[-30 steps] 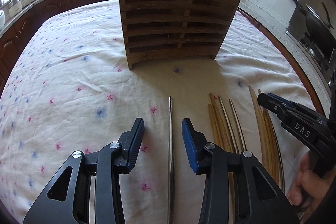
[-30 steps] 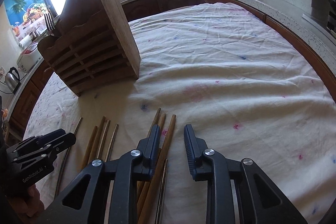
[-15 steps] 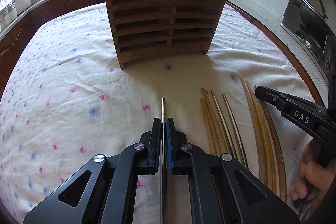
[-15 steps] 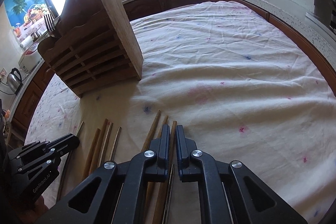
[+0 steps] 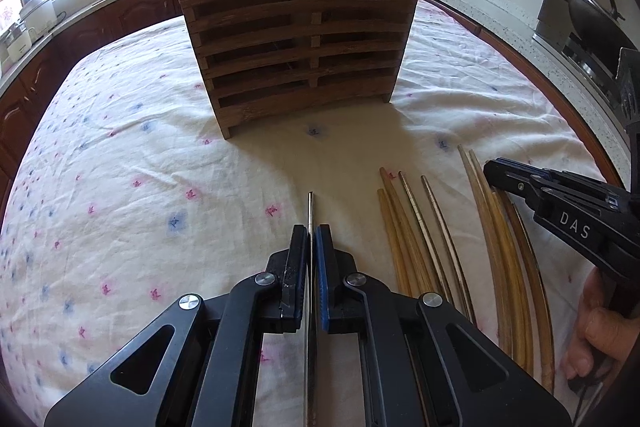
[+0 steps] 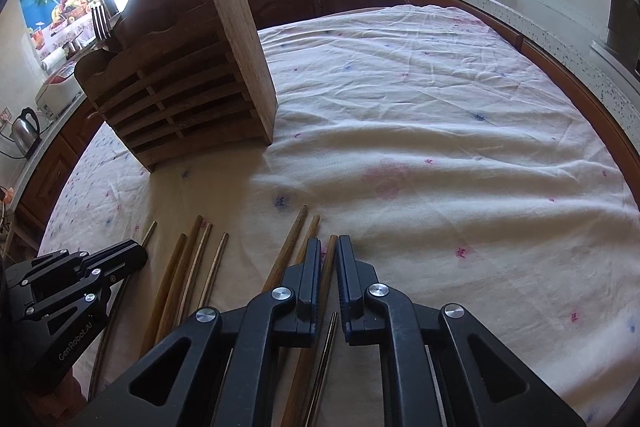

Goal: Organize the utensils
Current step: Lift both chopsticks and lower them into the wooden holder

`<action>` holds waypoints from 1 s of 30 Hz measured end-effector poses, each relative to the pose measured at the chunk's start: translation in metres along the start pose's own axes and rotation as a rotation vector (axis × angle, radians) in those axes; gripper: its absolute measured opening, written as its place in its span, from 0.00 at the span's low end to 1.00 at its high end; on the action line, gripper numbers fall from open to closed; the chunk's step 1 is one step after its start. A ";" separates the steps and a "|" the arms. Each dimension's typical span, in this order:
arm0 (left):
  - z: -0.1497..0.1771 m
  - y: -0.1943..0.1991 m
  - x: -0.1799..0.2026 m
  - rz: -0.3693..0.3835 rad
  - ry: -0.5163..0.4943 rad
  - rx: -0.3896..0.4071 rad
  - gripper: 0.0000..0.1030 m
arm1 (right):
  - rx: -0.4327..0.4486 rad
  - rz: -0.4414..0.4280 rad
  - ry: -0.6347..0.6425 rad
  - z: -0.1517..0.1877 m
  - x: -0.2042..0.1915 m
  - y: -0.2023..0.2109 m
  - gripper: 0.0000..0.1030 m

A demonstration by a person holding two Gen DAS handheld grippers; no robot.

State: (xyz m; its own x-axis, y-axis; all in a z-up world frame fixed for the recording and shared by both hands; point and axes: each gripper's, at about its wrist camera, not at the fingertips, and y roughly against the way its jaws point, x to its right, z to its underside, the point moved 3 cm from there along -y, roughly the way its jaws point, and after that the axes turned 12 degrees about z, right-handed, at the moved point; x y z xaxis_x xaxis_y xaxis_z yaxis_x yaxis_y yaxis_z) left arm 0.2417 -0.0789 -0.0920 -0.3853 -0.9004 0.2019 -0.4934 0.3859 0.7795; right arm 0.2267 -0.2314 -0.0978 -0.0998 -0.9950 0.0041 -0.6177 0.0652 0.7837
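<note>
The left gripper has its fingers pressed onto a thin metal chopstick, whose tip sticks out just past the pads and points toward the wooden rack. The chopstick runs back between the fingers and out of view at the bottom of the left wrist view. In the right wrist view the same gripper's side reads "GenRobot.AI".

The right gripper pinches a wooden chopstick; its jaws closed within the last second, and the stick's tip shows just at the pads. In the left wrist view a label on this gripper reads "DAS", and a hand grips its handle at the right edge.

All this lies on a table under a cream cloth sprinkled with small pink and blue marks. The rack stands upright toward the far edge of the table, slatted front facing the grippers; fork tines rise from its left compartment in the right wrist view. Near the table's close edge, between the two grippers, lie four loose chopsticks, wooden and metal, side by side. Beside the right gripper lies another bundle of wooden ones.

A pan sits on the stove along the counter at right, and a kettle on the counter at left.
</note>
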 end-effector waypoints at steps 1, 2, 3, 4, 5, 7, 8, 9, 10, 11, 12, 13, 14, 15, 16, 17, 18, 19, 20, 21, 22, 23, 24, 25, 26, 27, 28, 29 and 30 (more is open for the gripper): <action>0.001 0.002 -0.002 0.009 0.010 0.001 0.04 | -0.001 -0.005 -0.006 0.000 0.001 0.000 0.07; 0.002 0.005 -0.003 0.017 0.020 0.007 0.04 | -0.002 -0.018 -0.017 0.000 0.002 0.001 0.06; 0.003 0.009 -0.005 0.023 0.029 0.014 0.04 | -0.003 -0.040 -0.029 0.001 0.002 0.003 0.06; 0.004 0.014 -0.006 0.030 0.037 0.023 0.04 | -0.002 -0.049 -0.036 0.002 0.003 0.006 0.06; 0.005 0.021 -0.007 0.042 0.045 0.035 0.04 | 0.009 -0.057 -0.042 0.003 0.003 0.010 0.06; 0.006 0.035 -0.007 0.066 0.057 0.061 0.04 | 0.033 -0.082 -0.052 0.003 0.003 0.023 0.06; 0.006 0.044 -0.007 0.079 0.064 0.076 0.04 | 0.049 -0.093 -0.053 0.002 0.003 0.031 0.05; 0.007 0.053 -0.006 0.093 0.069 0.094 0.04 | 0.066 -0.103 -0.053 0.001 0.003 0.039 0.05; 0.007 0.063 -0.006 0.105 0.074 0.112 0.04 | 0.083 -0.115 -0.056 0.001 0.002 0.048 0.05; 0.007 0.073 -0.007 0.115 0.079 0.131 0.04 | 0.100 -0.132 -0.059 0.000 0.002 0.057 0.05; 0.007 0.084 -0.007 0.126 0.084 0.151 0.04 | 0.117 -0.145 -0.062 -0.002 0.003 0.067 0.05; 0.007 0.094 -0.007 0.137 0.087 0.172 0.04 | 0.135 -0.154 -0.063 -0.003 0.003 0.076 0.05; 0.006 0.104 -0.007 0.146 0.091 0.193 0.04 | 0.159 -0.168 -0.066 -0.004 0.004 0.087 0.05; 0.006 0.114 -0.006 0.154 0.094 0.213 0.04 | 0.184 -0.177 -0.071 -0.005 0.005 0.098 0.05; 0.005 0.124 -0.006 0.161 0.094 0.233 0.04 | 0.210 -0.180 -0.073 -0.007 0.006 0.109 0.05; 0.003 0.133 -0.005 0.163 0.095 0.252 0.04 | 0.235 -0.189 -0.073 -0.008 0.006 0.119 0.05; 0.002 0.142 -0.005 0.166 0.095 0.271 0.04 | 0.254 -0.200 -0.074 -0.011 0.006 0.129 0.05; 0.001 0.148 -0.004 0.171 0.094 0.288 0.04 | 0.274 -0.209 -0.074 -0.013 0.006 0.138 0.05; 0.000 0.155 -0.003 0.178 0.092 0.305 0.04 | 0.294 -0.217 -0.075 -0.015 0.006 0.147 0.05; -0.002 0.163 -0.002 0.180 0.090 0.322 0.04 | 0.313 -0.227 -0.074 -0.017 0.006 0.156 0.05; -0.004 0.169 -0.002 0.179 0.087 0.338 0.04 | 0.331 -0.234 -0.073 -0.019 0.007 0.164 0.05; -0.005 0.176 -0.001 0.180 0.081 0.352 0.04 | 0.351 -0.238 -0.073 -0.021 0.007 0.172 0.05; -0.006 0.182 -0.001 0.180 0.078 0.367 0.04 | 0.369 -0.239 -0.071 -0.022 0.006 0.180 0.05; -0.005 0.189 -0.002 0.180 0.075 0.381 0.04 | 0.386 -0.243 -0.069 -0.024 0.006 0.186 0.05; -0.007 0.193 -0.002 0.180 0.073 0.392 0.04 | 0.401 -0.246 -0.068 -0.026 0.006 0.192 0.05; -0.008 0.197 -0.002 0.181 0.072 0.402 0.04 | 0.414 -0.247 -0.065 -0.028 0.006 0.197 0.05; -0.009 0.201 -0.002 0.182 0.071 0.411 0.04 | 0.425 -0.248 -0.064 -0.030 0.007 0.200 0.05; -0.010 0.203 -0.003 0.182 0.070 0.419 0.04 | 0.433 -0.253 -0.064 -0.032 0.007 0.203 0.05; -0.010 0.205 -0.003 0.181 0.068 0.425 0.04 | 0.437 -0.259 -0.065 -0.033 0.006 0.205 0.05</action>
State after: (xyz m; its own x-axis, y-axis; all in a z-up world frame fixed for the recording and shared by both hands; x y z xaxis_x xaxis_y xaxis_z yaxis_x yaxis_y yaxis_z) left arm 0.1498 0.0009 0.0731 -0.4492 -0.8169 0.3618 -0.7046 0.5729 0.4186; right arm 0.1253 -0.2266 0.0838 0.0601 -0.9768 -0.2056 -0.8955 -0.1438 0.4211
